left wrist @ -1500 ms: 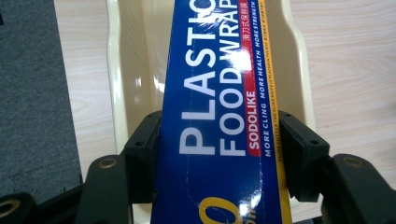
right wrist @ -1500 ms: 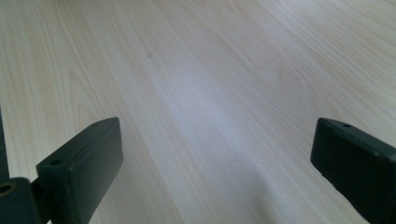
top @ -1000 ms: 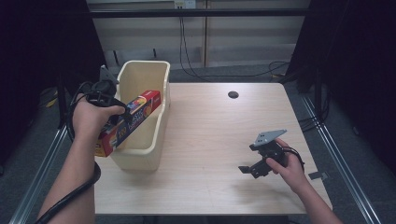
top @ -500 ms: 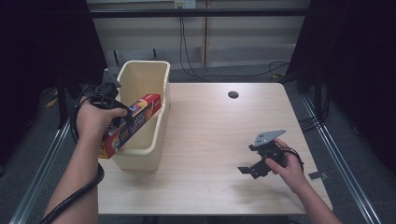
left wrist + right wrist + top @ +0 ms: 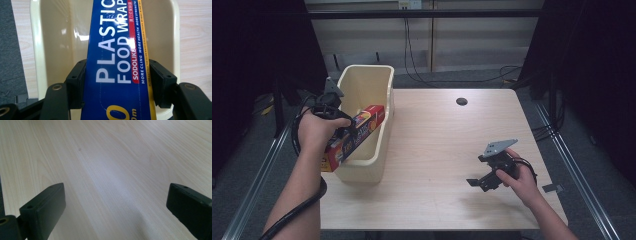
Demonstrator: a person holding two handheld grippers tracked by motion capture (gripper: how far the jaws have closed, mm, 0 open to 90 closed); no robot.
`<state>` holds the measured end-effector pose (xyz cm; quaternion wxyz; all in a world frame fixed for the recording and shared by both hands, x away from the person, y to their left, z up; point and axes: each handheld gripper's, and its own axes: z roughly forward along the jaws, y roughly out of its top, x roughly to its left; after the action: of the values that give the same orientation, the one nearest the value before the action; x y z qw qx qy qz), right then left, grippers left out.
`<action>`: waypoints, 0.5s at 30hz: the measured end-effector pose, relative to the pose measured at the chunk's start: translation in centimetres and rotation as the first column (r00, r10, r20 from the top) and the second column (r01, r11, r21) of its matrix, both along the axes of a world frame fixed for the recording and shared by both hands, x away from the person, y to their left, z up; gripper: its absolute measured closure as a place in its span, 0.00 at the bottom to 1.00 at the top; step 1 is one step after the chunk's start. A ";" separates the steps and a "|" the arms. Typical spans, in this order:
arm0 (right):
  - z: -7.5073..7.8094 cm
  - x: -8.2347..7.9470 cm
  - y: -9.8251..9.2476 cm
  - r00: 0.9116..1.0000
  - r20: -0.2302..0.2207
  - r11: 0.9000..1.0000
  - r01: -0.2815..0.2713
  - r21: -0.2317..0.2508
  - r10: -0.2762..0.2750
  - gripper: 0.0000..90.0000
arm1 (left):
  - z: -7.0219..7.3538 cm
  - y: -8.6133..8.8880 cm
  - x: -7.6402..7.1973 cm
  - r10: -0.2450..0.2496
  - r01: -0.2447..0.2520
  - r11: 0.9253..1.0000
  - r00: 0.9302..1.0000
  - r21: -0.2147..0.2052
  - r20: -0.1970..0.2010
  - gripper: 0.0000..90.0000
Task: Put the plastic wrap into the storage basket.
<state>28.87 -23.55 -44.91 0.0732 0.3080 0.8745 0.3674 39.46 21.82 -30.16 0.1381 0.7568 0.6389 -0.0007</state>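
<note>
While left claw (image 5: 117, 82) grips 1 wrap box (image 5: 120, 50) over 1 bin (image 5: 362, 95), right claw (image 5: 115, 215) gapes wide.

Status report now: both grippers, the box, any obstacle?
Left gripper shut on blue plastic-wrap box, slanted over cream plastic bin. Right gripper open above wooden table. No obstacle.

Wooden table (image 5: 437, 150), round hole (image 5: 461, 101), floor cables (image 5: 422, 70)

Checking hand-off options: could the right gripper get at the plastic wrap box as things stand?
Probably yes. The right gripper is open with bare table between it and the plastic wrap box, though the left gripper holds that over the bin.
</note>
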 end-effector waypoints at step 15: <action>0.0 -0.1 0.0 1.000 -0.003 1.000 0.001 -0.004 -0.001 0.03 | 0.1 -0.9 -0.2 0.003 -0.003 1.000 1.000 0.024 -0.020 0.42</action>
<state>28.80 -23.50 -44.91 0.0724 0.3087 0.8752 0.3653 39.30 20.93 -30.08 0.1226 0.7573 0.6414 -0.0007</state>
